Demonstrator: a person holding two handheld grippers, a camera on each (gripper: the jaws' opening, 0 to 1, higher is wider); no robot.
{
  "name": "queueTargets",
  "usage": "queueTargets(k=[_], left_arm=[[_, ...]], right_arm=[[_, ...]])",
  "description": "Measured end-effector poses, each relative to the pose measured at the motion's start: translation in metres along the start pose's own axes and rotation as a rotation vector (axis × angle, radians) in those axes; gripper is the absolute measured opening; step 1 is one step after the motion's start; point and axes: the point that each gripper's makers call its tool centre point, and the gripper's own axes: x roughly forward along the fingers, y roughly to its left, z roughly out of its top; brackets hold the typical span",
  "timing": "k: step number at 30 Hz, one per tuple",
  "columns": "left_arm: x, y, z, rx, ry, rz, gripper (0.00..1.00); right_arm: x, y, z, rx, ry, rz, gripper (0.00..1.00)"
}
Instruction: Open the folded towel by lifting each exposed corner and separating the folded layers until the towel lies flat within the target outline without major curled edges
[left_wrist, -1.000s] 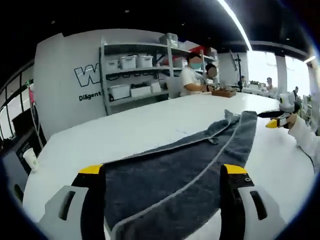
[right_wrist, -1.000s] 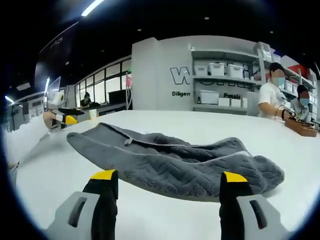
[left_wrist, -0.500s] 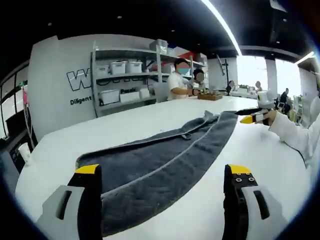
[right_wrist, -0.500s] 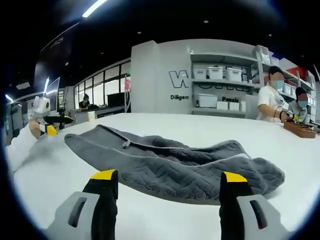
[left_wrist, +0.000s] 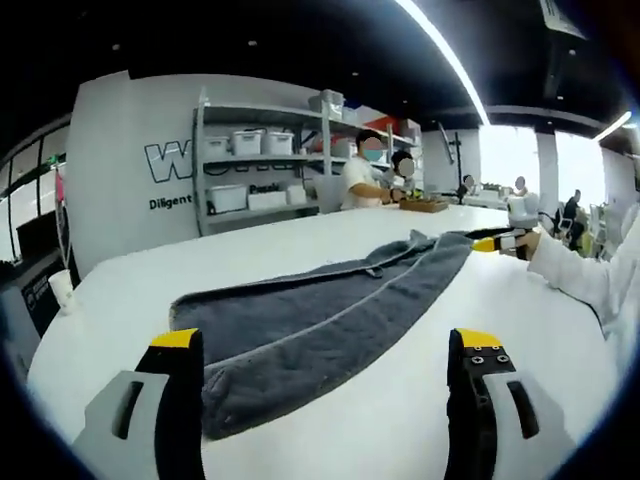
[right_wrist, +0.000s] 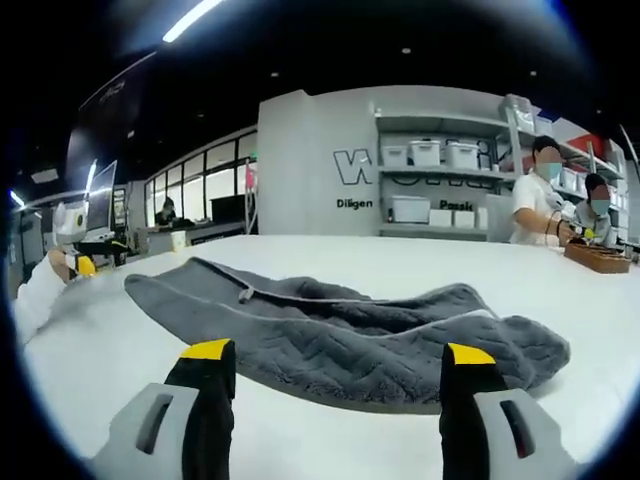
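Reading the grey wall (right_wrist: 310, 160) behind the shelves, only a large white "W" and smaller "Diligen" show before the shelving cuts them off. Both tools stand wide apart at the jaws and grip nothing: the left gripper (left_wrist: 325, 345) and right gripper (right_wrist: 335, 355) each hover just short of the dark grey towel (left_wrist: 330, 300), which lies folded lengthwise on the white table (right_wrist: 520, 440), stretched between the two grippers.

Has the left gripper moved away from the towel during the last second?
Yes. One second ago the towel reached between the left gripper jaws; now its near edge lies ahead of them on the table, so the gripper backed away.
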Motion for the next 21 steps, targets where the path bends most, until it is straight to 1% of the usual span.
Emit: queueTargets(k=[2, 5, 7, 10, 13, 14, 16, 17, 18, 19, 21], left_arm=[[-0.004, 0.003, -0.003, 0.006, 0.008, 0.012, 1.0], [-0.009, 0.009, -0.008, -0.001, 0.014, 0.028, 1.0], [-0.009, 0.013, -0.01, -0.01, 0.017, 0.034, 1.0], [-0.009, 0.014, -0.011, -0.017, 0.019, 0.036, 1.0], [-0.01, 0.016, -0.009, -0.012, 0.017, 0.042, 1.0], [-0.01, 0.017, -0.009, -0.01, 0.018, 0.044, 1.0], [-0.012, 0.02, -0.009, -0.009, 0.016, 0.048, 1.0], [-0.012, 0.02, -0.008, -0.012, 0.012, 0.048, 1.0], [-0.012, 0.021, -0.007, -0.014, 0.01, 0.048, 1.0], [-0.012, 0.021, -0.007, -0.013, 0.009, 0.047, 1.0], [-0.01, 0.023, -0.008, -0.01, 0.014, 0.049, 1.0]], right_arm=[[0.001, 0.001, 0.0, -0.003, -0.004, 0.004, 0.83], [0.003, 0.003, -0.003, -0.015, 0.011, 0.015, 0.83], [0.004, 0.003, -0.005, -0.04, 0.025, 0.028, 0.81], [0.005, 0.002, -0.003, -0.077, 0.019, 0.031, 0.78], [0.01, -0.005, 0.001, -0.146, 0.034, 0.017, 0.78], [0.01, -0.007, 0.002, -0.154, 0.032, 0.013, 0.78], [0.014, -0.017, 0.012, -0.227, 0.037, -0.002, 0.78], [0.017, -0.019, 0.016, -0.27, 0.043, 0.003, 0.77], [0.02, -0.021, 0.021, -0.314, 0.049, 0.015, 0.76], [0.025, -0.021, 0.027, -0.38, 0.054, 0.039, 0.73], [0.032, -0.019, 0.035, -0.464, 0.062, 0.086, 0.7]])
